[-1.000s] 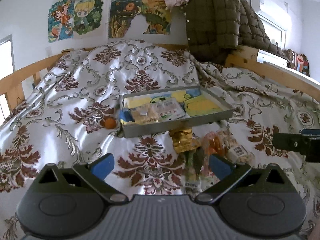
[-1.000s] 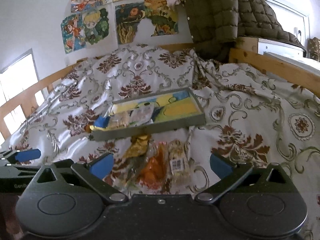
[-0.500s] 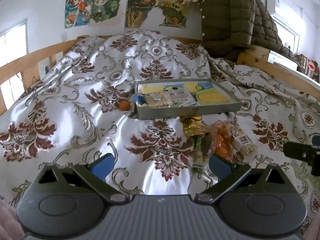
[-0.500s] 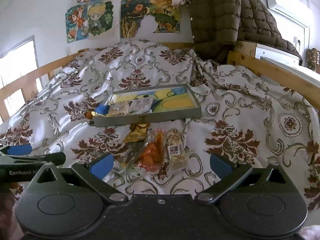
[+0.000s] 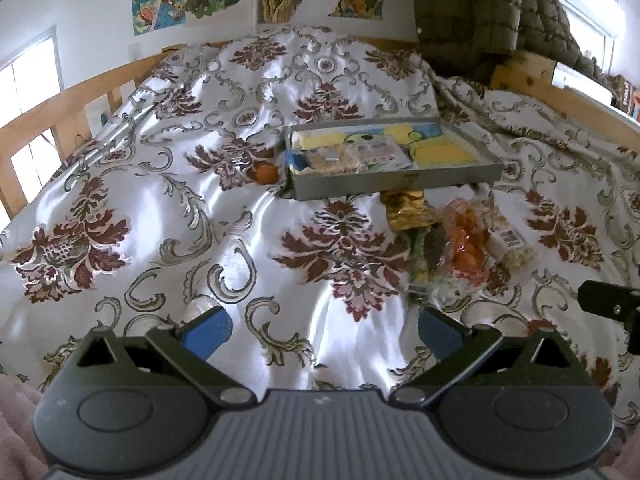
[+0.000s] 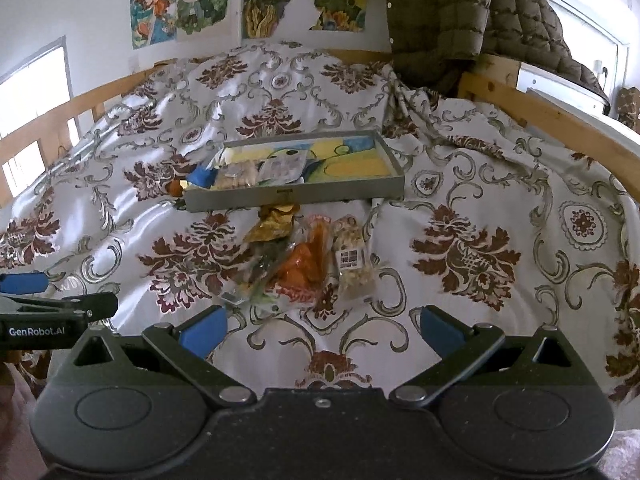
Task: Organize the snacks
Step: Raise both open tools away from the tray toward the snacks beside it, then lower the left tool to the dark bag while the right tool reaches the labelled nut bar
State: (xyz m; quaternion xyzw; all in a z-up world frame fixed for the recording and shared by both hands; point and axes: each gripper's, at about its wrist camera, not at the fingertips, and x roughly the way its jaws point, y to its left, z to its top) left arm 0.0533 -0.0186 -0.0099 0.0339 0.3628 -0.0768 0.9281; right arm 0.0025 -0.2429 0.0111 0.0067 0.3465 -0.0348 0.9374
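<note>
Looking along the left gripper (image 5: 322, 330), jaws are seen spread wide over the bedspread (image 5: 120, 184), nothing held; loose snack packets (image 5: 460, 240) lie ahead to the right, just before the grey tray (image 5: 400, 182), an orange ball (image 5: 267, 174) beside it. From the right gripper (image 6: 322, 330), jaws likewise apart, the packets (image 6: 308, 260) are centred ahead, tray (image 6: 296, 196) beyond.
</note>
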